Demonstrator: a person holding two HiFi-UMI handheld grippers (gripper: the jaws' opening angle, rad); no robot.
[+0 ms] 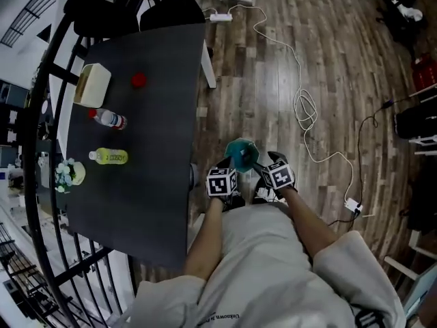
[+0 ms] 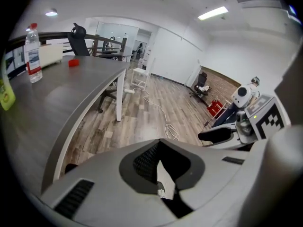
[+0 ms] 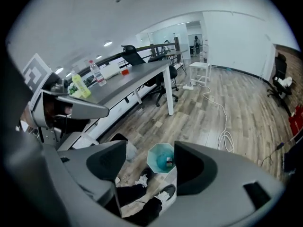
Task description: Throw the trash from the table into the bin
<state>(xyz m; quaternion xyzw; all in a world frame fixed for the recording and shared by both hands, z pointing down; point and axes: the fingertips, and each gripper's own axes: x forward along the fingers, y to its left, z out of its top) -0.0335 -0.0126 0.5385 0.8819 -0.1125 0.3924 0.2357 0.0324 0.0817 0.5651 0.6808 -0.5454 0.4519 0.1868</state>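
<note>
Right gripper (image 3: 150,167) wide, empty, over bin (image 1: 239,150) at 12 o'clock, the drop spot; left gripper (image 2: 163,186) closed, empty; bottles (image 1: 108,118) wait on table (image 1: 157,183), 10 o'clock.

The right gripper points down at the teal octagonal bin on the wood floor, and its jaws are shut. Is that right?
Not quite. The right gripper has its jaws apart, with nothing held between them; the right gripper view shows this plainly. The rest stands: it points down at the teal octagonal bin on the wood floor.
</note>
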